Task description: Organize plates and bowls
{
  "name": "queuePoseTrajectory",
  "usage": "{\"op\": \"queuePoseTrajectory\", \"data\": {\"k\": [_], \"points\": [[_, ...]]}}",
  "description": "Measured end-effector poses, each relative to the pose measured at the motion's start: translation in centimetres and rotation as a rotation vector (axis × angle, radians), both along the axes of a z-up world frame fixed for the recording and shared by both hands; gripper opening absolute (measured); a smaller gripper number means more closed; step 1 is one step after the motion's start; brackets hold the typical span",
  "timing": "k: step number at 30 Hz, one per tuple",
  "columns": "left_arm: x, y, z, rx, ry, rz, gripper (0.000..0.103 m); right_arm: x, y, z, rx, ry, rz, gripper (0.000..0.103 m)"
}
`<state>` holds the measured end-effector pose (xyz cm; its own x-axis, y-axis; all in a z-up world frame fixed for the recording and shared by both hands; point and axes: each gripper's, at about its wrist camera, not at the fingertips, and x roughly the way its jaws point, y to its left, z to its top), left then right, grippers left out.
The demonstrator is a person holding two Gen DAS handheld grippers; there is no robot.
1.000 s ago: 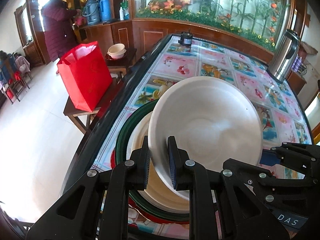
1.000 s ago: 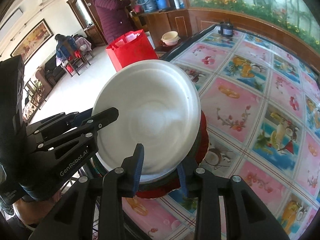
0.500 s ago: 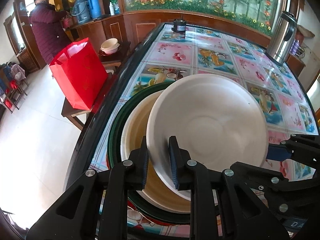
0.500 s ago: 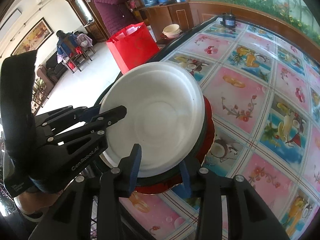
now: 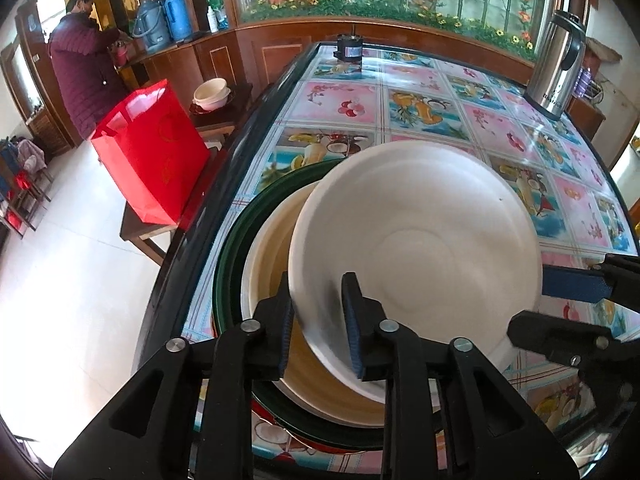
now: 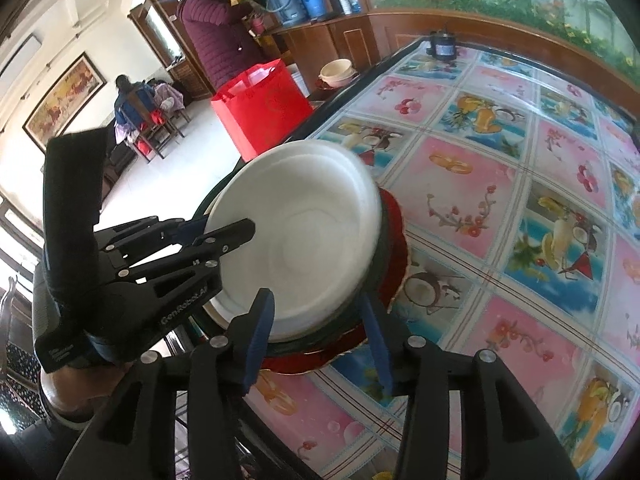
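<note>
A white bowl (image 5: pixel 420 260) lies a little tilted in a cream bowl (image 5: pixel 264 264), on top of a green plate (image 5: pixel 232 248) and a red plate (image 6: pixel 394 220), near the table's left edge. My left gripper (image 5: pixel 318 312) straddles the white bowl's near rim. Its jaws are opening, with a gap showing at the inner pad. My right gripper (image 6: pixel 316 320) straddles the stack's rim from the other side. Its jaws are opening wide and its pads stand off the dishes. The right view shows the left gripper (image 6: pixel 226 224) at the bowl's left rim, and the left view shows the right gripper (image 5: pixel 532 304) at its right rim.
The fruit-patterned table (image 5: pixel 432 108) runs back to a steel kettle (image 5: pixel 556 68) and a small black device (image 5: pixel 348 48). Off its left edge stand a red bag (image 5: pixel 152 156) and cream bowls (image 5: pixel 210 94) on low wooden tables. A person in a maroon coat (image 5: pixel 84 76) stands at the counter.
The white bowl has sunk from a steep tilt down into the cream bowl. Both grippers' jaws have spread apart around its rim.
</note>
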<state>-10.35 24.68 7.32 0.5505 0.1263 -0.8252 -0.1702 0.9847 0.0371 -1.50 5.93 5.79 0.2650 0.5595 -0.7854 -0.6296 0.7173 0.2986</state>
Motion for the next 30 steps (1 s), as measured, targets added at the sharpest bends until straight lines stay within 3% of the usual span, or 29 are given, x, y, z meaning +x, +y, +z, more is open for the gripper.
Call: {"op": "queuePoseTrajectory", "data": {"k": [2, 4, 7, 10, 17, 25, 30], "points": [[-0.1, 0.1, 0.1, 0.002, -0.004, -0.002, 0.028, 0.2, -0.4, -0.2, 0.003, 0.005, -0.013, 0.048], [-0.2, 0.1, 0.3, -0.006, -0.011, -0.004, 0.04, 0.2, -0.7, -0.3, 0.007, 0.008, -0.023, 0.048], [-0.6, -0.1, 0.8, -0.013, -0.029, -0.002, 0.05, -0.2, -1.2, -0.1, 0.012, -0.003, -0.038, 0.049], [-1.2, -0.7, 1.8, 0.028, -0.063, 0.005, 0.059, -1.0, -1.5, 0.4, 0.005, -0.043, -0.052, 0.054], [-2.5, -2.4, 3.5, 0.058, -0.136, -0.014, 0.059, -2.4, -1.6, 0.7, -0.048, -0.145, -0.121, 0.069], [-3.7, -3.4, 2.8, 0.037, -0.163, -0.034, 0.059, -3.3, -2.4, -0.2, -0.066, -0.164, -0.204, 0.078], [-4.4, -3.7, 2.1, 0.063, -0.184, -0.036, 0.059, -4.0, -2.6, -0.8, -0.082, -0.179, -0.26, 0.079]]}}
